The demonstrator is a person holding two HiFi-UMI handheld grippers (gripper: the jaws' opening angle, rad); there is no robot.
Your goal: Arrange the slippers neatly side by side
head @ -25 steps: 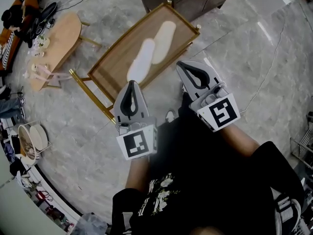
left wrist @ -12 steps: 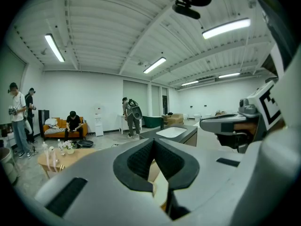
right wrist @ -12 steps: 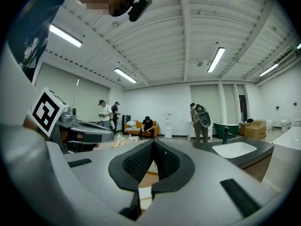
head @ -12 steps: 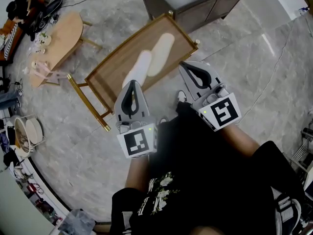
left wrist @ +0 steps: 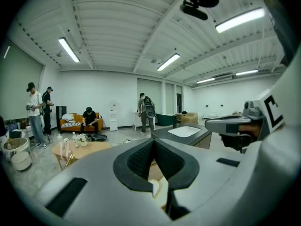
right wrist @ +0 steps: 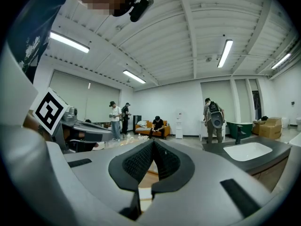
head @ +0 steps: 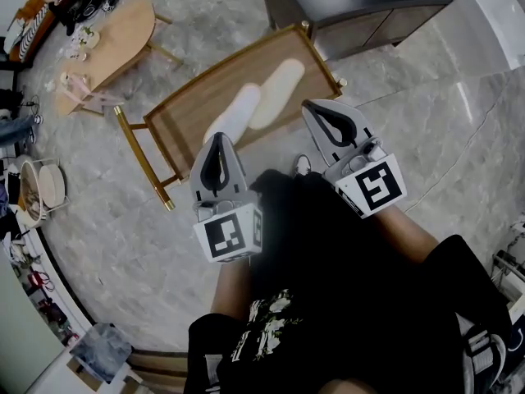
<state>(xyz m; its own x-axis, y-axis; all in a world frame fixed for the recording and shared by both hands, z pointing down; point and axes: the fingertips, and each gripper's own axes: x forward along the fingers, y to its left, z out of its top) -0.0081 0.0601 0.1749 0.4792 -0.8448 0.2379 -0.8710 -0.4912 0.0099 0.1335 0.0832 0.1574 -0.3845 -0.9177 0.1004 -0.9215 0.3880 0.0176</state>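
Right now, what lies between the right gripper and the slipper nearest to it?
In the head view, only bare wood of the tray shows between the shut right gripper and the nearer slipper; nothing else lies there.

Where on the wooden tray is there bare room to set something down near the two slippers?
The left end of the tray is free: bare wood between its gold rim and the left slipper. A narrow strip along the far rim is also bare. The middle is crowded: the right slipper lies there, close beside the left one.
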